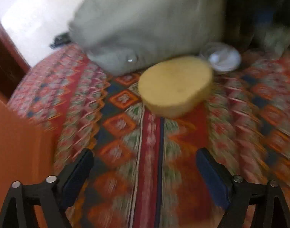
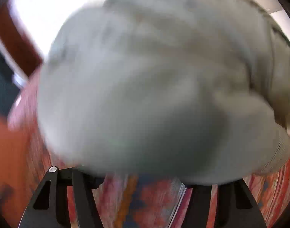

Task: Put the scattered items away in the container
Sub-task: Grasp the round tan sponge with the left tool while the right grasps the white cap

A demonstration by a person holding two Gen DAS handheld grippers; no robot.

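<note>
Large grey-green fabric bundle is seen bulging over right tongs; grip cannot be told through blur. Left tongs are spread, empty, above patterned red woven cloth, near round yellow sponge.

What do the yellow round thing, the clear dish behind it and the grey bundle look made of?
All blurred, so tentative. Yellow round thing: matte and faintly mottled, like sponge or foam, possibly cut fruit. Clear dish: see-through with pale glints, thin plastic or glass. Grey bundle: soft matte cloth in folds, with one shiny stud, likely a garment.
</note>
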